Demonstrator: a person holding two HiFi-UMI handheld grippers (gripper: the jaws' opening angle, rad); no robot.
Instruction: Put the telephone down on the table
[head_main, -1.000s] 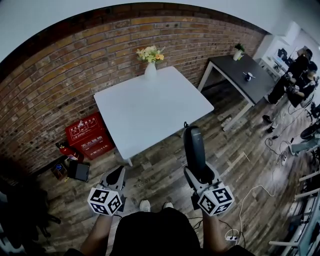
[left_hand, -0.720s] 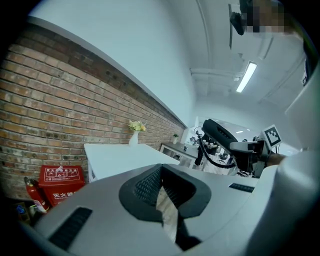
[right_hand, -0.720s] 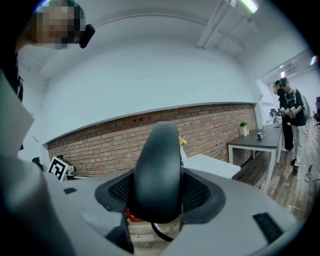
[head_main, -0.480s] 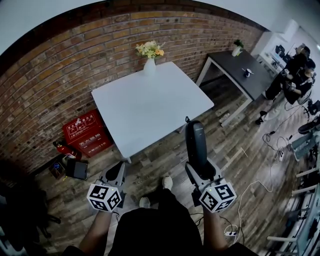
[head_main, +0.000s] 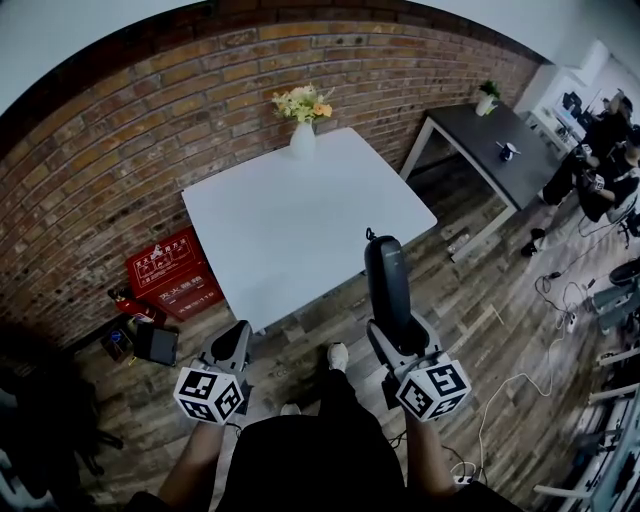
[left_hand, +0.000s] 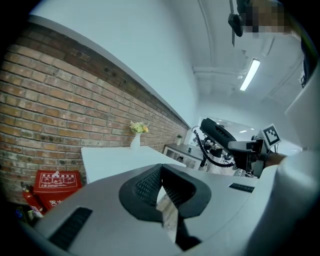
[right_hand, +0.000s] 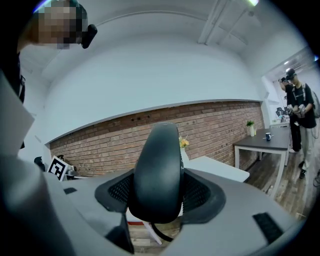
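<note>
**Jaws clamped on the telephone, worktop not yet reached**

Jaws of the right gripper (head_main: 400, 340) are clenched round the lower end of the telephone (head_main: 388, 290). It stands upright over the plank floor (head_main: 330, 320), just short of the worktop (head_main: 300, 220) and not touching it. The left gripper (head_main: 232, 345) hangs alongside, its jaws pressed together on nothing.

The step in hand looks like the carry. To do it well, aim for the broad bare middle of the worktop, well clear of the vase (head_main: 302, 138) at its far edge. Tip the telephone flat while it is low and let its long side rest before releasing, since its rounded back may rock. The cord (left_hand: 206, 150) trails below, and where it ends is, I think, out of view, so keep it off the worktop's edge.

The worktop is square, white, smooth and matte. The telephone is long, curved and glossy black, probably hard plastic. The cord is a springy black coil. The pads of the jaws are black with a fine mesh-like ribbing.
</note>
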